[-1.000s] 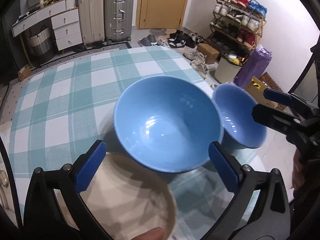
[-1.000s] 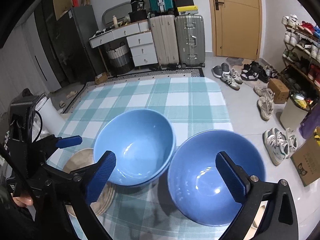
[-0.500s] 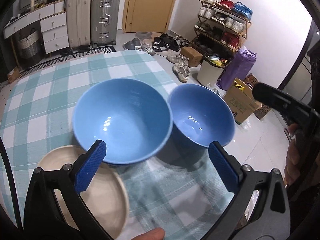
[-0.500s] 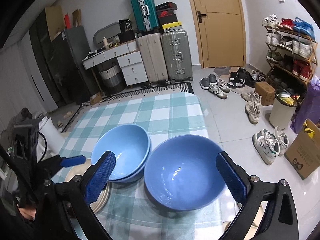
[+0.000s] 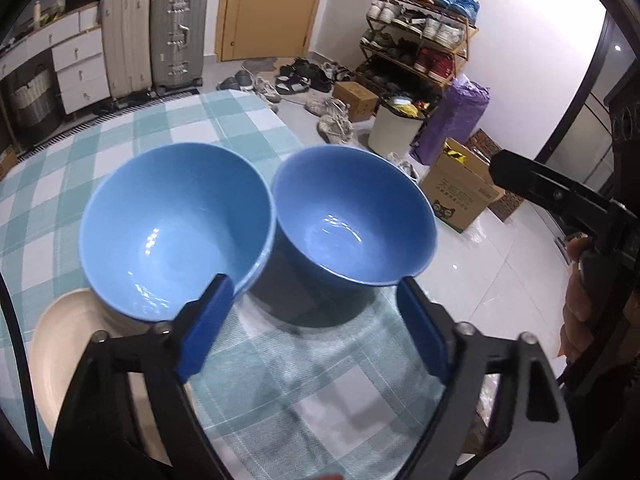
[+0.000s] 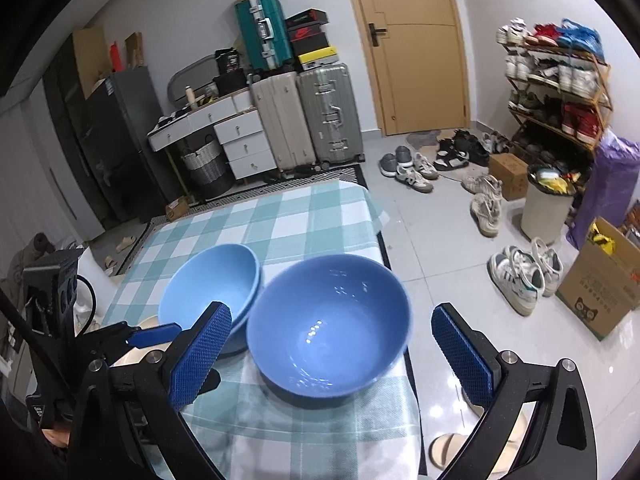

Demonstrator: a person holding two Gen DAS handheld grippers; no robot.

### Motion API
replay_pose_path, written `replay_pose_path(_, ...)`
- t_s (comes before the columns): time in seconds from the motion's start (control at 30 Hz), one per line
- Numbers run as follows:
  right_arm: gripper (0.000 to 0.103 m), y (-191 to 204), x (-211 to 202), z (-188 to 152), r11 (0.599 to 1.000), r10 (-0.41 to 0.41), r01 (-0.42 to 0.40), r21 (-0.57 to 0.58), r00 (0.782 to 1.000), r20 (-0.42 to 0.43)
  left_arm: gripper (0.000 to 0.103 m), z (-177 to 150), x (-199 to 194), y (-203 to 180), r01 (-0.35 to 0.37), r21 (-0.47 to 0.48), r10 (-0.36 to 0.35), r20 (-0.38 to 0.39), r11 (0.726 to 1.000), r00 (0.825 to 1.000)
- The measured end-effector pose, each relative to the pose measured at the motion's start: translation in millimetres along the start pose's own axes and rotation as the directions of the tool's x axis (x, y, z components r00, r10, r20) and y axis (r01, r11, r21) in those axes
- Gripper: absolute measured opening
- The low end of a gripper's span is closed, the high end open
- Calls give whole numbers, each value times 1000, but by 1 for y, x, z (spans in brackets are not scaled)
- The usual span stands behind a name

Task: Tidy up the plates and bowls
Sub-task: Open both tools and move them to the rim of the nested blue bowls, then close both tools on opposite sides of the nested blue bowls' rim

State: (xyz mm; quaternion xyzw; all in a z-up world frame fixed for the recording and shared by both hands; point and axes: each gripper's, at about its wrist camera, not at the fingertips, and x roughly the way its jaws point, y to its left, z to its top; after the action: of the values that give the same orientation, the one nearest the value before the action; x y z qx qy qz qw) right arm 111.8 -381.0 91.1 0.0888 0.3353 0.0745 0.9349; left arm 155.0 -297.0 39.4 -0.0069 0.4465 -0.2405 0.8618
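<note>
Two light blue bowls nested as a stack (image 5: 176, 232) (image 6: 212, 284) stand on the checked tablecloth. Right beside them, near the table's right edge, a darker blue bowl (image 5: 352, 216) (image 6: 328, 324) stands alone. A beige plate (image 5: 60, 352) lies at the near left, partly under the stack. My left gripper (image 5: 314, 324) hovers just short of the dark bowl's near rim; its jaws are closing with only cloth between them. My right gripper (image 6: 332, 360) is open, its pads standing wide on both sides of the dark bowl and clear of it.
The table (image 6: 304, 216) ends close to the right of the dark bowl, with tiled floor, shoes (image 6: 520, 276) and a cardboard box (image 6: 596, 296) beyond. A hand (image 5: 580, 320) holds the right gripper at the right edge of the left wrist view. Suitcases and drawers stand at the back.
The left gripper has swung right, from facing the stack to facing the dark bowl, and its jaws have narrowed. The right gripper has drawn back, so both bowls look smaller.
</note>
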Motion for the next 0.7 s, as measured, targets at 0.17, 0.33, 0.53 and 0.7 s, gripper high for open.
replay_pose_path(0.17, 102, -19, 5, -8, 999, -26, 27, 37, 999, -19, 60, -1, 13, -3, 56, -2, -56, -22, 998, 998)
replay_pose_path(0.33, 102, -33, 17, -17, 998, -27, 30, 63, 998, -54, 43, -1, 26, -3, 118, -33, -120, -54, 992, 991)
replay_pose_path(0.53, 100, -42, 35, -23, 997, -7, 12, 77, 998, -65, 41, 1, 40, 0, 95, -36, -97, -69, 995, 993)
replay_pose_path(0.7, 82, -51, 57, -22, 996, -16, 24, 88, 995, -95, 41, 6, 53, 2, 60, -47, -63, -64, 997, 996)
